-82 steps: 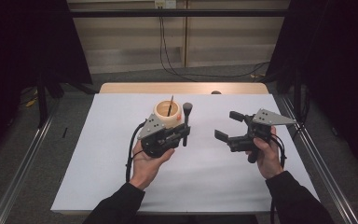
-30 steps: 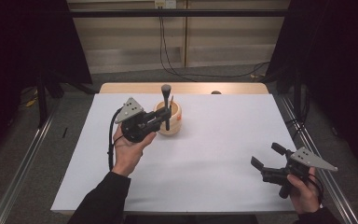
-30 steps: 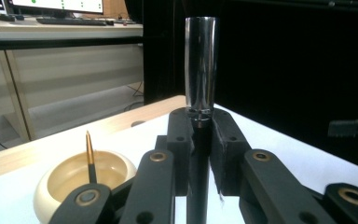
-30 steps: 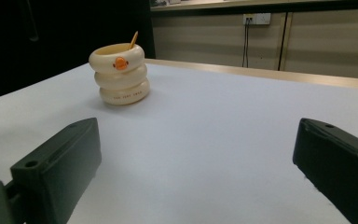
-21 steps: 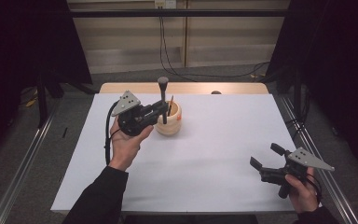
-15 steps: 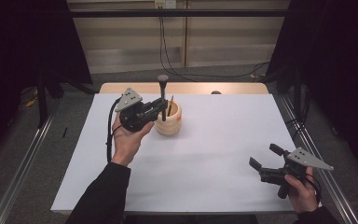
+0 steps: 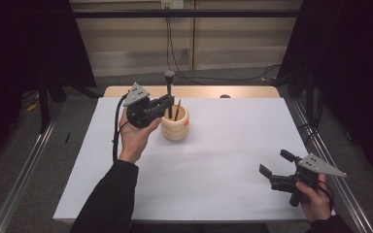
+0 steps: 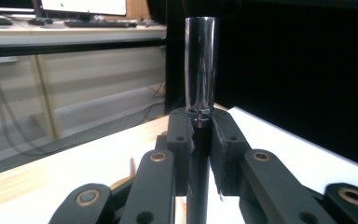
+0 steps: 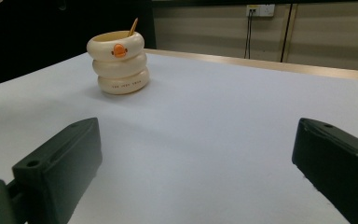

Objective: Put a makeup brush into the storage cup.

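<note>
A cream ringed cup [image 7: 175, 128] with an orange duck mark [image 9: 119, 70] stands on the white table [image 7: 223, 184], back left of middle. A thin wooden stick [image 7: 177, 110] leans inside it. My left gripper [image 7: 169, 104] is shut on a black brush [image 7: 168, 82] with a shiny metal collar [image 8: 201, 65], held upright. The brush's lower end reaches the cup's mouth; whether it is inside I cannot tell. In the left gripper view the pads [image 8: 179, 135] press the black handle on both sides. My right gripper [image 7: 273, 162] rests open and empty near the front right corner.
A bare wooden strip [image 7: 243, 91] edges the table's far side, with cables on the floor behind it. Metal rails [image 7: 24, 179] run along both sides of the table. Dark curtains stand at left and right.
The left hand has carried the upright brush a little toward the table's far side, over the cup. The right gripper went from mid-table to the front right earlier, then stayed still.
</note>
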Demonstrator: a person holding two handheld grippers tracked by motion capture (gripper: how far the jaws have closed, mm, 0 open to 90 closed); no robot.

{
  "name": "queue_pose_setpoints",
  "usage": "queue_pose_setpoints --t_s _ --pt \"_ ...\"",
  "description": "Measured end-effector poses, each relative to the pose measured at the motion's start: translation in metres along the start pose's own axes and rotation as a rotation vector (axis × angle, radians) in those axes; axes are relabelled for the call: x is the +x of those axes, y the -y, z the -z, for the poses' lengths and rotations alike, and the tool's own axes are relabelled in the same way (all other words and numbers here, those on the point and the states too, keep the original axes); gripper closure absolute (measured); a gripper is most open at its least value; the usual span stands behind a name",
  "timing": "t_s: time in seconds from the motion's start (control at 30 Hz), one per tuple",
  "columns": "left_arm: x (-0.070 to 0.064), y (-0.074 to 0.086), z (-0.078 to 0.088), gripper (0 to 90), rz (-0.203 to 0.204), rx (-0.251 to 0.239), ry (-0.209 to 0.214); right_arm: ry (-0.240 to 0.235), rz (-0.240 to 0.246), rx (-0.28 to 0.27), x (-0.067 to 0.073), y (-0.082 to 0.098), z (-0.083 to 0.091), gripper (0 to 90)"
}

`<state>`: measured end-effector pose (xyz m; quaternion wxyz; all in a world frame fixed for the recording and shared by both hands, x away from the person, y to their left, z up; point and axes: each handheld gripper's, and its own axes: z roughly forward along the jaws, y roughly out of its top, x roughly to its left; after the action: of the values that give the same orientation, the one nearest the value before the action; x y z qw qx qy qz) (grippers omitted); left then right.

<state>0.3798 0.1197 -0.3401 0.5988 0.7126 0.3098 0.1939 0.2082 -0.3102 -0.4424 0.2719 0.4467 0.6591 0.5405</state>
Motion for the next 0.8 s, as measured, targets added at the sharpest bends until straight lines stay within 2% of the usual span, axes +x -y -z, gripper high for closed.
queue_pose_setpoints --t_s 0.03,0.1,0.13,0.2,0.23,0.3,0.33,0.37,0.43,0.53,0.57,0.6,0.63,0.67,0.77,0.8 --pt "0.0 0.0 0.0 79.7 0.013 -0.008 -0.008 -0.002 0.0 -0.001 0.0 0.0 0.0 1.5" --pt "0.003 0.0 -0.001 79.6 -0.012 -0.003 -0.021 0.0 -0.007 -0.007 0.001 0.0 0.0 1.5" --pt "0.006 0.001 -0.003 79.6 0.006 -0.011 -0.004 -0.001 -0.006 -0.009 0.001 0.0 -0.001 1.5" --pt "0.008 0.003 -0.007 79.6 -0.003 -0.005 -0.026 -0.002 0.006 -0.003 0.001 0.0 -0.001 1.5" --pt "0.009 0.005 -0.01 79.6 0.005 -0.007 -0.019 -0.003 0.007 -0.004 0.001 0.0 -0.001 1.5" --pt "0.011 0.007 -0.015 79.6 -0.014 -0.005 -0.044 -0.007 0.013 -0.007 0.001 0.0 -0.001 1.5" --pt "0.014 0.008 -0.017 79.6 -0.009 -0.006 -0.036 -0.005 0.008 -0.01 0.001 0.0 -0.001 1.5" --pt "0.016 0.009 -0.018 79.7 -0.01 0.003 -0.046 0.0 0.001 -0.013 0.002 0.0 -0.001 1.5" --pt "0.018 0.012 -0.023 79.7 0.021 -0.007 -0.051 -0.007 0.014 -0.003 0.001 0.0 -0.001 1.5" --pt "0.022 0.016 -0.027 79.7 0.008 0.009 -0.067 -0.015 0.015 -0.004 0.0 0.0 -0.002 1.4" --pt "0.022 0.017 -0.029 79.7 0.027 0.004 -0.068 -0.013 -0.002 -0.005 0.001 0.0 -0.002 1.4" --pt "0.023 0.017 -0.029 79.7 0.015 0.005 -0.062 -0.016 -0.001 -0.003 0.001 0.001 -0.002 1.4" --pt "0.023 0.018 -0.03 79.7 0.014 0.009 -0.072 -0.018 0.004 -0.002 0.001 0.001 -0.002 1.4" --pt "0.023 0.018 -0.031 79.7 0.023 0.004 -0.062 -0.019 0.004 -0.003 0.001 0.001 -0.002 1.4" --pt "0.022 0.02 -0.032 79.7 -0.03 0.021 -0.054 -0.022 0.005 0.0 0.001 0.001 -0.002 1.4" --pt "0.022 0.021 -0.033 79.7 -0.016 0.015 -0.043 -0.023 0.017 0.005 0.001 0.001 -0.001 1.4"
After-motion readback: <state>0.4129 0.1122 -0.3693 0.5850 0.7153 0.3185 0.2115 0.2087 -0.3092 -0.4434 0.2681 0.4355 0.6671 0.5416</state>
